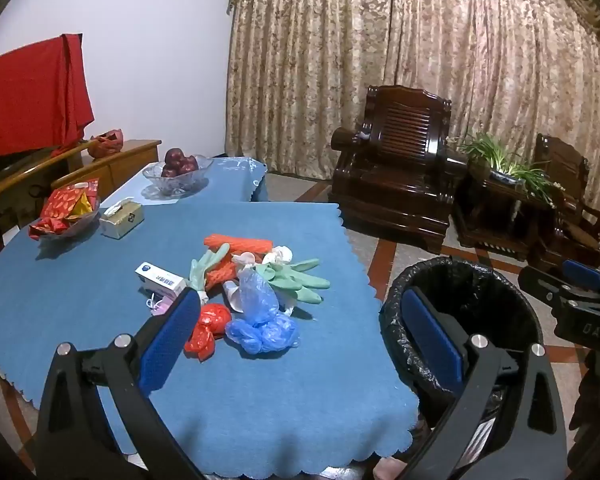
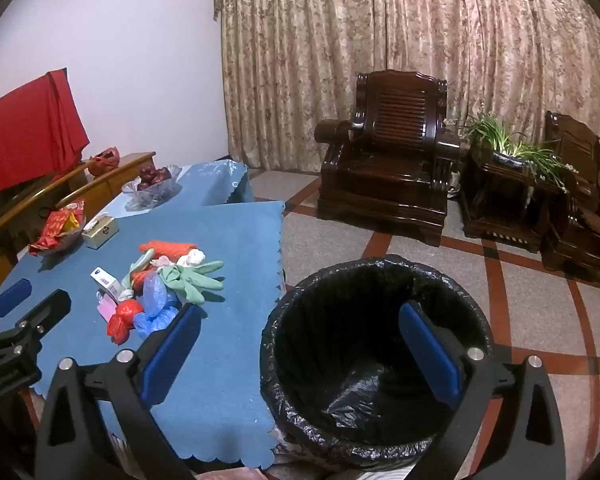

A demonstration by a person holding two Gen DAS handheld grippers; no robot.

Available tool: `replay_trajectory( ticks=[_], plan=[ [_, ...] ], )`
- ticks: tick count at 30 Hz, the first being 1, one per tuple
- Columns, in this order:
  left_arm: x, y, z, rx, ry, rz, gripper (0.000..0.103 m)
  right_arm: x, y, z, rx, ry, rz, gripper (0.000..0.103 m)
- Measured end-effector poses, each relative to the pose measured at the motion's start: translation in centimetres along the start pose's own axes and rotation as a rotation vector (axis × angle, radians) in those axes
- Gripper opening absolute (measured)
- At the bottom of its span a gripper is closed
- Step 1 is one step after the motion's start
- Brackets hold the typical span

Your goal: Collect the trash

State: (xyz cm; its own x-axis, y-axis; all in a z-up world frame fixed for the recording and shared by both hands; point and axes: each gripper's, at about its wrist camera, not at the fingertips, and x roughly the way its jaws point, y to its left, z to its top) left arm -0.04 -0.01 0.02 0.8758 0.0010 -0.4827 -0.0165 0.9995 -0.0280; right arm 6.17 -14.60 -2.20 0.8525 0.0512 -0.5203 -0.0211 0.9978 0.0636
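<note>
A pile of trash lies mid-table: a blue plastic bag, a red bag, green gloves, orange packaging, a white box. A bin with a black liner stands on the floor right of the table. My left gripper is open and empty, above the table's near edge. My right gripper is open and empty, over the bin's near rim.
The table has a blue cloth. At its far left are a snack dish, a tissue box and a glass fruit bowl. Dark wooden armchairs and a potted plant stand by the curtain.
</note>
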Motion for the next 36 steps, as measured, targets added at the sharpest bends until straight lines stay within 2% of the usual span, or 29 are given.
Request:
replay_trajectory(
  ticks=[36],
  plan=[
    [0.09,0.14,0.31,-0.002,0.006,0.000,0.098,0.02,0.10,0.02,-0.001,-0.003,0.001,0.097]
  ],
)
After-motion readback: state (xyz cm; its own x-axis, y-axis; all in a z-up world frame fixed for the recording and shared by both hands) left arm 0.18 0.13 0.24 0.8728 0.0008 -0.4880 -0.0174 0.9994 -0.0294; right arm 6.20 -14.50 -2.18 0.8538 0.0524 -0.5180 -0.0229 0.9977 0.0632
